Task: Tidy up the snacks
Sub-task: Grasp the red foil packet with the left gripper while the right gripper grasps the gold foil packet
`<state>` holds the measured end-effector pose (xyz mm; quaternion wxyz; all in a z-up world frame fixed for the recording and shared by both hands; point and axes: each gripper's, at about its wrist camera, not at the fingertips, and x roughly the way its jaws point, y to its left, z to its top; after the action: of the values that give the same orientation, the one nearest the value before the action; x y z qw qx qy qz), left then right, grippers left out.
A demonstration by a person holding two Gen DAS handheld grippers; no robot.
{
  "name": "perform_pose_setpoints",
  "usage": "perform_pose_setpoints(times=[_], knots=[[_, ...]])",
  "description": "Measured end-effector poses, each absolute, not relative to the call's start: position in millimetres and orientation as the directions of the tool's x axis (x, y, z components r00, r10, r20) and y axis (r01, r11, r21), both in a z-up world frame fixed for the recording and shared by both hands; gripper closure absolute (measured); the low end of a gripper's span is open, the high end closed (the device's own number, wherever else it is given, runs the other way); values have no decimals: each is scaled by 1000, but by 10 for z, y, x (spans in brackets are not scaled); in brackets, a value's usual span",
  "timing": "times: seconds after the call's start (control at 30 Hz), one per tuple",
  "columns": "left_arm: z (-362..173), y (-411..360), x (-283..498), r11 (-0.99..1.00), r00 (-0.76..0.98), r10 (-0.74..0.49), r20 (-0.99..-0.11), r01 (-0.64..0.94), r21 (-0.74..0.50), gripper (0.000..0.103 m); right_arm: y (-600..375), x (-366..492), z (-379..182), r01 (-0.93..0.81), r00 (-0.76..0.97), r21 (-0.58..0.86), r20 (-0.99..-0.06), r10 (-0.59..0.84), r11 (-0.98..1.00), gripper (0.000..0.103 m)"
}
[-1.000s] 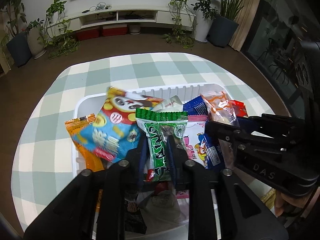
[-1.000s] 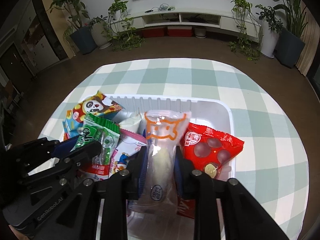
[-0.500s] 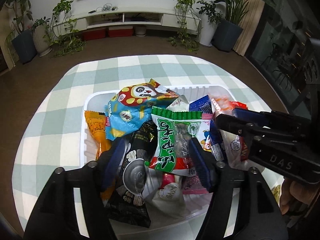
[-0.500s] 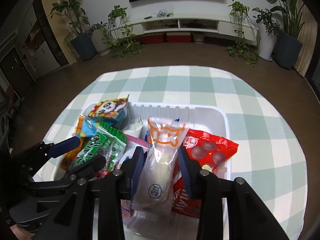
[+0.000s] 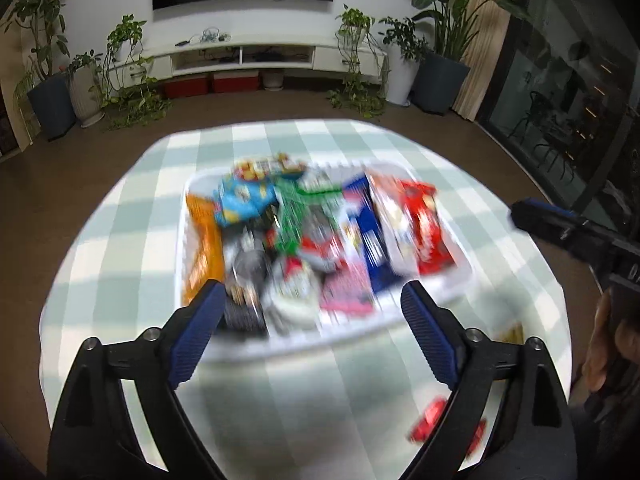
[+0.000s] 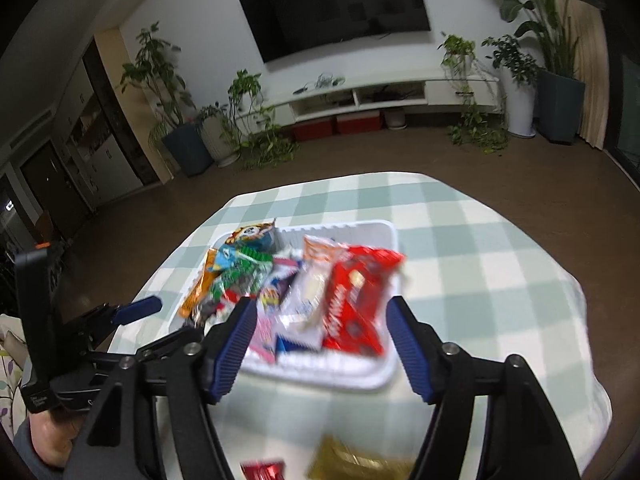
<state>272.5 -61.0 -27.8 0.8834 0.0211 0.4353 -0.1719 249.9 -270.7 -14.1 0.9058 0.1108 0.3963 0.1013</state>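
Observation:
A white tray point(image 5: 182, 240) full of several snack packets stands on the checked tablecloth; it also shows in the right wrist view point(image 6: 390, 236). A green packet point(image 5: 294, 216) and a red packet point(image 5: 428, 228) lie in it, as does a clear packet with orange print point(image 6: 316, 280). My left gripper point(image 5: 312, 312) is open and empty, pulled back above the tray's near edge. My right gripper point(image 6: 320, 320) is open and empty, held back above the tray's near side. Both views are motion-blurred.
A red packet point(image 5: 430, 426) lies on the cloth near me, also in the right wrist view point(image 6: 262, 470), beside a gold packet point(image 6: 352, 462). The round table point(image 6: 500, 260) drops to brown floor. A TV bench and potted plants stand at the far wall.
Both grippers opened and let go of their packets, the green one on the left and the clear orange-print one on the right, then rose and pulled back from the tray.

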Motion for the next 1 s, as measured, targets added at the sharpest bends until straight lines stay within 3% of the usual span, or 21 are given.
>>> perform_pose_setpoints(times=[0.27, 0.43, 0.7, 1.0], knots=[[-611, -850, 1972, 938, 473, -288, -833, 315, -146, 13, -2884, 1811, -271, -94, 619, 239, -746, 245, 966, 27], [-901, -1181, 1668, 951, 416, -236, -878, 286, -120, 13, -2946, 1507, -335, -64, 622, 301, -734, 274, 952, 27], [-1158, -1601, 1591, 967, 434, -108, -894, 254, 6, 13, -2939, 1229, -383, -68, 626, 351, -714, 314, 934, 27], [-1150, -1460, 1445, 960, 420, -120, -899, 280, 2, 15, -3119, 1079, -395, -46, 634, 363, -710, 308, 931, 27]])
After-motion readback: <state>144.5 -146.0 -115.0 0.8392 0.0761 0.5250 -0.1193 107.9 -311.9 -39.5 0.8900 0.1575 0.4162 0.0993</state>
